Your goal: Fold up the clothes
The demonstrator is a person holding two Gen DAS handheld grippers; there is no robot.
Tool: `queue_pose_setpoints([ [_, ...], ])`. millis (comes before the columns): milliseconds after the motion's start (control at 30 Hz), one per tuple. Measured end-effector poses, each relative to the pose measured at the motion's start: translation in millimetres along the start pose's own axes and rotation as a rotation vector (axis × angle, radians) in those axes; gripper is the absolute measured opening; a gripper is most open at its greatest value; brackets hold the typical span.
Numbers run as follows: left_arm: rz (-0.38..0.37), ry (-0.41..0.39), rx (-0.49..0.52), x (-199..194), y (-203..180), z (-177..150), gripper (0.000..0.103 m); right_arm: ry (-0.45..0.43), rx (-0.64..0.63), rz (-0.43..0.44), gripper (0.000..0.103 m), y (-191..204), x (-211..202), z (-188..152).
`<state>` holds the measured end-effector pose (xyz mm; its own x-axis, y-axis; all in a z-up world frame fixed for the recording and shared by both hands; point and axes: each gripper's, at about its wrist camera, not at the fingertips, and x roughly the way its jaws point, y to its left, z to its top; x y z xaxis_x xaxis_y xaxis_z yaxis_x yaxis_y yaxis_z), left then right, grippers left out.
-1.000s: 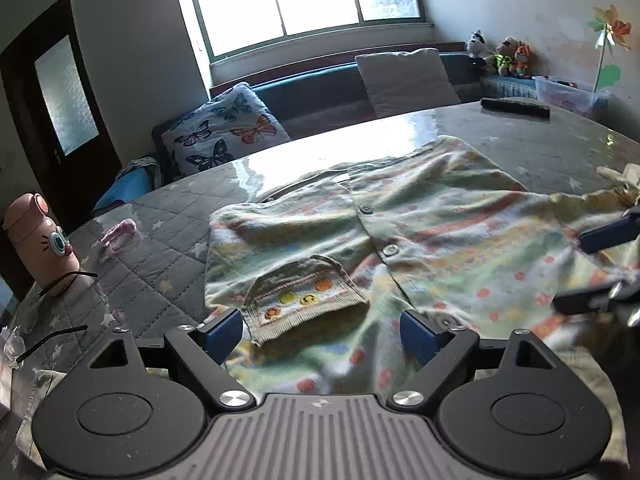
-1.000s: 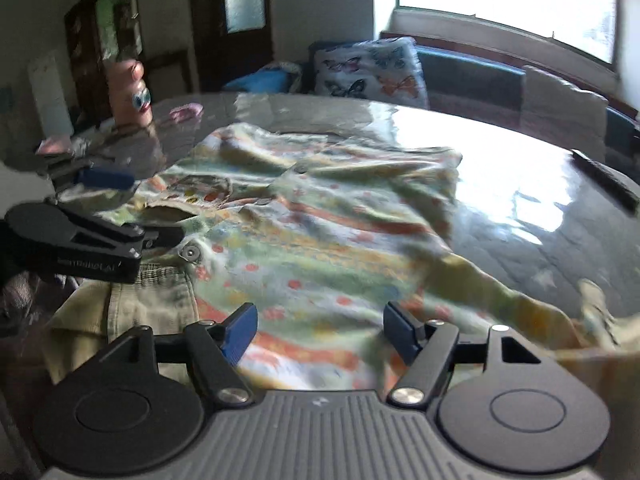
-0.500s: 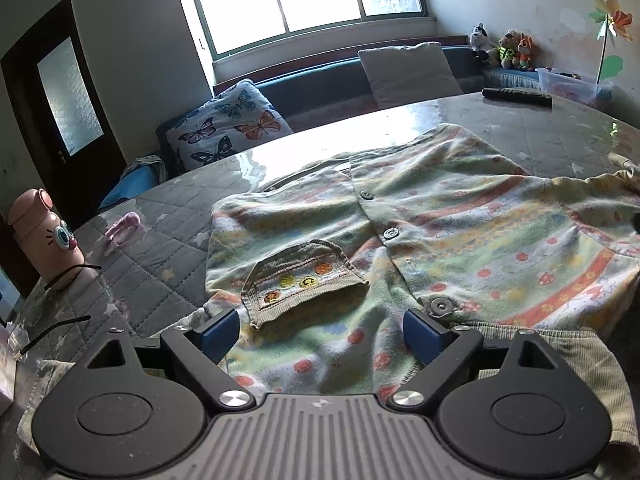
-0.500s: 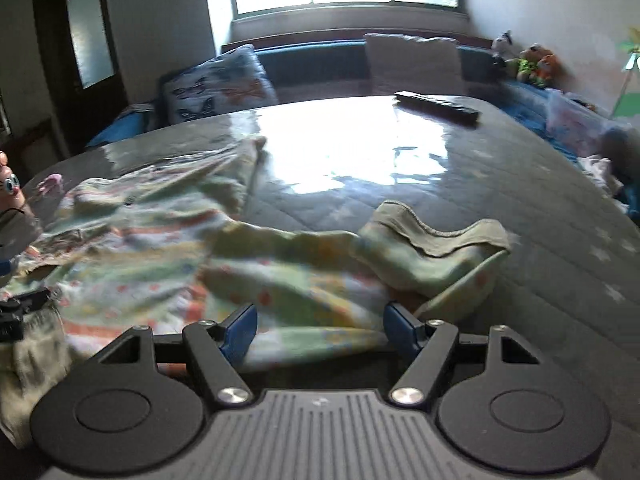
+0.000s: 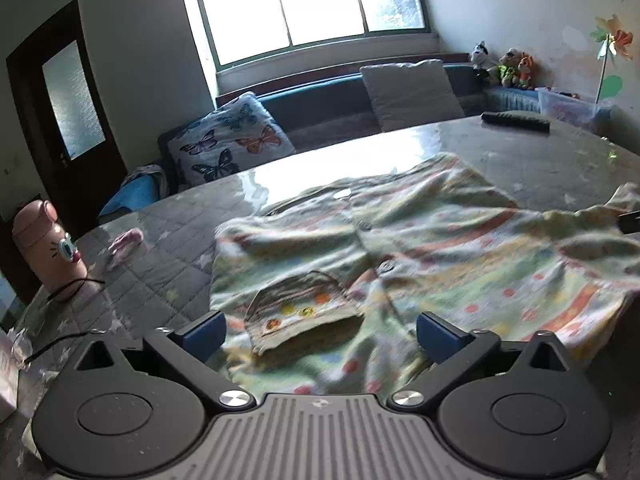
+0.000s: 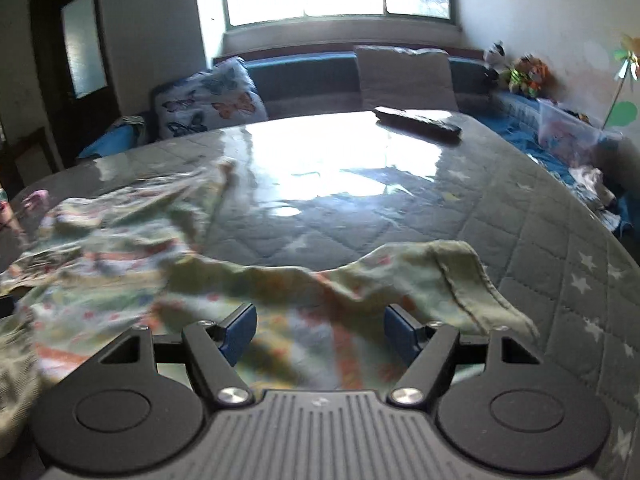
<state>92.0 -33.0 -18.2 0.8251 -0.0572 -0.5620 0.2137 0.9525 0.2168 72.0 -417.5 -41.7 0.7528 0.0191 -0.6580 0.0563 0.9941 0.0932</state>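
Shirt [image 5: 420, 248] lies spread on the table [image 6: 400, 208] toward its near-left edge, sleeve [image 6: 440, 276] stretched right. Left gripper [image 5: 320, 330] jaws opening, gripping nothing, over the pocket [image 5: 304, 316]. Right gripper [image 6: 320, 328] released above sleeve. Far half bare except remote [image 6: 416, 122].

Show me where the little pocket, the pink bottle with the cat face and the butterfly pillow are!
pocket [image 5: 304, 314]: left wrist view, on its row of coloured dots.
pink bottle [image 5: 46, 252]: left wrist view, on its body beside the eye.
butterfly pillow [image 5: 230, 142]: left wrist view, on its printed front.
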Motion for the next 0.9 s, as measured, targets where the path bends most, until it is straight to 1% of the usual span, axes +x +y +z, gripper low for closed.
queue_pose_setpoints([
  [200,-0.040,-0.006,-0.004,0.1,-10.8,11.8,0.103,0.003,0.030,-0.059,0.073,-29.9,24.7,16.6],
  [333,-0.060,-0.006,0.001,2.0,-21.3,17.8,0.103,-0.017,0.032,-0.086,0.074,-35.4,25.1,23.4],
  [433,-0.084,-0.001,-0.002,4.9,-28.5,21.6,0.103,-0.027,-0.009,-0.070,0.082,-27.6,17.1,15.8],
  [533,-0.106,0.015,-0.006,9.2,-36.7,24.7,0.103,-0.018,-0.050,-0.084,0.084,-21.5,16.8,5.3],
  [600,-0.116,0.023,-0.002,10.6,-42.3,25.4,0.103,-0.009,-0.055,-0.113,0.085,-21.9,18.5,0.3],
  [733,-0.124,0.025,0.017,11.5,-52.3,24.5,0.103,-0.051,-0.037,-0.161,0.091,-26.2,3.6,-2.4],
  [800,-0.124,0.029,0.018,12.4,-55.4,23.6,0.103,-0.064,-0.016,-0.171,0.091,-31.0,-2.9,-5.0],
  [900,-0.120,0.040,0.019,14.2,-58.1,22.2,0.103,-0.054,0.019,-0.199,0.091,-40.5,-4.4,-11.2],
])
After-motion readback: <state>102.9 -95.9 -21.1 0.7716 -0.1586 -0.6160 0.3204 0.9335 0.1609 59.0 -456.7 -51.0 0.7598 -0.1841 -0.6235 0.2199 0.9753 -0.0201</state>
